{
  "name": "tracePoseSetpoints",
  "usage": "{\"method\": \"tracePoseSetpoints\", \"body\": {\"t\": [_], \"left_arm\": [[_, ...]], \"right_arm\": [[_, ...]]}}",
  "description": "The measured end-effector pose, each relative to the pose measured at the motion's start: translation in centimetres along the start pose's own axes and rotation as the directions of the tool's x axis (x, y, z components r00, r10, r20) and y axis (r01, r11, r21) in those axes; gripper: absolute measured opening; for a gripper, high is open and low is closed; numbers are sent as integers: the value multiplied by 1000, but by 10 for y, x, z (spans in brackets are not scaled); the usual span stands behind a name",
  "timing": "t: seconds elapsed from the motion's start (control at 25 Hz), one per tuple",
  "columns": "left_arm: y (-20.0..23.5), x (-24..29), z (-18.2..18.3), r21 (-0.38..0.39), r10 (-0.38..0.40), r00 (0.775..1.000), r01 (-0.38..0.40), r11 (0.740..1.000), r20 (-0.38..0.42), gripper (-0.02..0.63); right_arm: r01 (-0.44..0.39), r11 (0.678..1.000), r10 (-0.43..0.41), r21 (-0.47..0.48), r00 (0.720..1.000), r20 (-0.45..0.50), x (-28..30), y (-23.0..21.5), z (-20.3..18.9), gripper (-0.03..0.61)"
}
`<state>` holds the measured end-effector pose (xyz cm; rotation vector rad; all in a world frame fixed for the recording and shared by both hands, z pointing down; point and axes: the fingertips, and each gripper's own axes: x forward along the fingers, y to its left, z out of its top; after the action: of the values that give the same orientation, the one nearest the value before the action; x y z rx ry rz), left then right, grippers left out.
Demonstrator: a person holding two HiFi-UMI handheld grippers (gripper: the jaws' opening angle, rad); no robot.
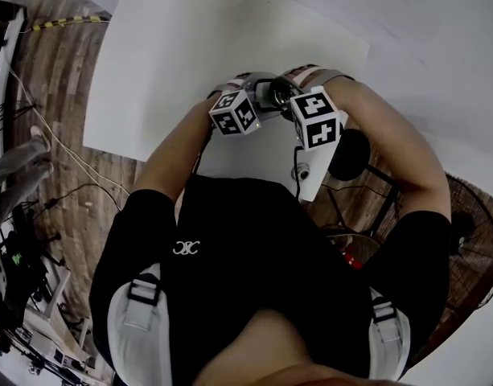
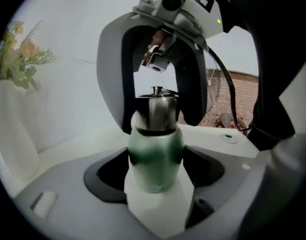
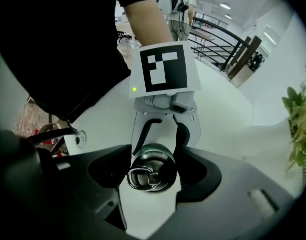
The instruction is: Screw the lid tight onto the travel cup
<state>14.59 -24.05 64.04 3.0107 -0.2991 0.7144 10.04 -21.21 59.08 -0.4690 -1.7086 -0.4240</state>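
**Both grippers clamping the cup**

Left gripper [image 2: 156, 170] is squeezing the green travel cup [image 2: 155, 151] by its body, holding it upright at the white table's [image 1: 174, 47] near edge. Right gripper [image 3: 152, 173] is pointing down, jaws pinching the steel lid [image 3: 149, 168] on top.

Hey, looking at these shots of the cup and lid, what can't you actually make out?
Head view: the travel cup and lid are lost behind the left tool and right tool.
Right gripper view: the cup's body is hidden beneath the lid.
Left gripper view: the threads are covered by the lid, so tightness is unclear; the vase is cut off by the left edge.
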Motion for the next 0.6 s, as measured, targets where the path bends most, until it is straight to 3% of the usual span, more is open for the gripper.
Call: {"method": "tracePoseSetpoints", "body": {"t": [0.12,0.32,0.48,0.6], "left_arm": [[0,0,2,-6,-10,1000,10,1000,4,391],[0,-2,2,-18,-9,1000,10,1000,14,391],[0,-4,1,-22,-5,1000,5,1000,17,391],[1,-2,-1,-27,4,1000,-3,1000,13,391]], "right_arm": [[-19,1000,19,20,999,33,1,-1,-3,270],[-3,990,-27,139,977,210,-3,-7,0,268],[24,956,-128,294,932,339,-6,-14,3,268],[54,913,-237,406,877,417,-7,-19,1,270]]}}
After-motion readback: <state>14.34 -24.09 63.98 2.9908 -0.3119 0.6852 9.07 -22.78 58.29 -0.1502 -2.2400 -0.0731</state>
